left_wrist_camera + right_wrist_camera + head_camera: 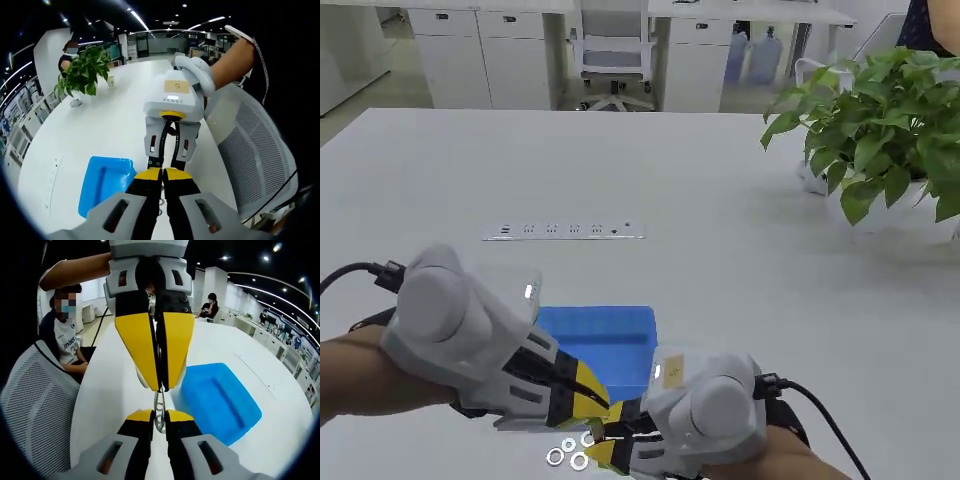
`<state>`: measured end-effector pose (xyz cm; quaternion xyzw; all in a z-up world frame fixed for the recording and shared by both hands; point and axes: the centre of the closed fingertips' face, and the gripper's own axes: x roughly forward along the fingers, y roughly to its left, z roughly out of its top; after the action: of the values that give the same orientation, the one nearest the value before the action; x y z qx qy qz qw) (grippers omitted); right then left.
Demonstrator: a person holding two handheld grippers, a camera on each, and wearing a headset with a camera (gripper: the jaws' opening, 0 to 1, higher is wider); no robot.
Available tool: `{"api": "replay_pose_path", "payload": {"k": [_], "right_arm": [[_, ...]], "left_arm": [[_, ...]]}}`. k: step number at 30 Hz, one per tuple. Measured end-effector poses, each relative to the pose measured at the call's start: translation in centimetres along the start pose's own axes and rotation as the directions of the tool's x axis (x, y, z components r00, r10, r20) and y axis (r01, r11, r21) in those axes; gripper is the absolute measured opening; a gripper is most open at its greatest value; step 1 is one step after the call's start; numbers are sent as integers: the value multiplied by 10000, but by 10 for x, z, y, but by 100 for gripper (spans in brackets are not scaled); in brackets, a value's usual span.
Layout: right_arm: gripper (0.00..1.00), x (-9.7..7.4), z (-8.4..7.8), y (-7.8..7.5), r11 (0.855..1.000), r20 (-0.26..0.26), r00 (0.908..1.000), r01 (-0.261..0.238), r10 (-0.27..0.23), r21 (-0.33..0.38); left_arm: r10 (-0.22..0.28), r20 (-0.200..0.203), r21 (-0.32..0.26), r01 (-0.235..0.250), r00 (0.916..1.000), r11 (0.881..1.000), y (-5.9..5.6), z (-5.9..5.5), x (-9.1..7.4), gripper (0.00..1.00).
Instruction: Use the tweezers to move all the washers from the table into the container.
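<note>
Left gripper [160, 385] and right gripper [159, 416] meet tip to tip over the white table [720, 200], both sets of jaws closed down on the slim metal tweezers [159, 407]; washers [555, 457] lie just beside the blue container [220, 400]

Washers [568, 445]: at least three in sight, lying close together, with the exact number hard to tell where a gripper covers them. Tweezers [159, 407]: one pair. Blue container [610, 335]: one. Grippers: two, the left gripper [163, 174] and the right gripper [159, 416]. Potted plant [880, 110]: one. Power strip [563, 231]: one. Mesh chair [35, 400]: one.
</note>
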<state>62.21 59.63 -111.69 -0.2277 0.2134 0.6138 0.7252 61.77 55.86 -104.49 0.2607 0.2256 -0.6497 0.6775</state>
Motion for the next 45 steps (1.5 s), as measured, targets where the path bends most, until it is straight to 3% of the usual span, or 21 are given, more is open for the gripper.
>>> {"api": "replay_pose_path", "payload": {"k": [14, 31, 45], "right_arm": [[11, -7, 12, -18, 9997, 196, 9996, 211, -213, 106], [11, -15, 24, -55, 9968, 444, 9961, 756, -767, 266], [11, -13, 21, -80, 9927, 612, 9919, 1080, -1112, 536]], "left_arm": [[70, 126, 249, -73, 9999, 9997, 13, 15, -5, 5], [203, 280, 497, -217, 9994, 9985, 45, 32, -8, 5], [102, 140, 718, -111, 9999, 9974, 67, 32, 0, 5]]}}
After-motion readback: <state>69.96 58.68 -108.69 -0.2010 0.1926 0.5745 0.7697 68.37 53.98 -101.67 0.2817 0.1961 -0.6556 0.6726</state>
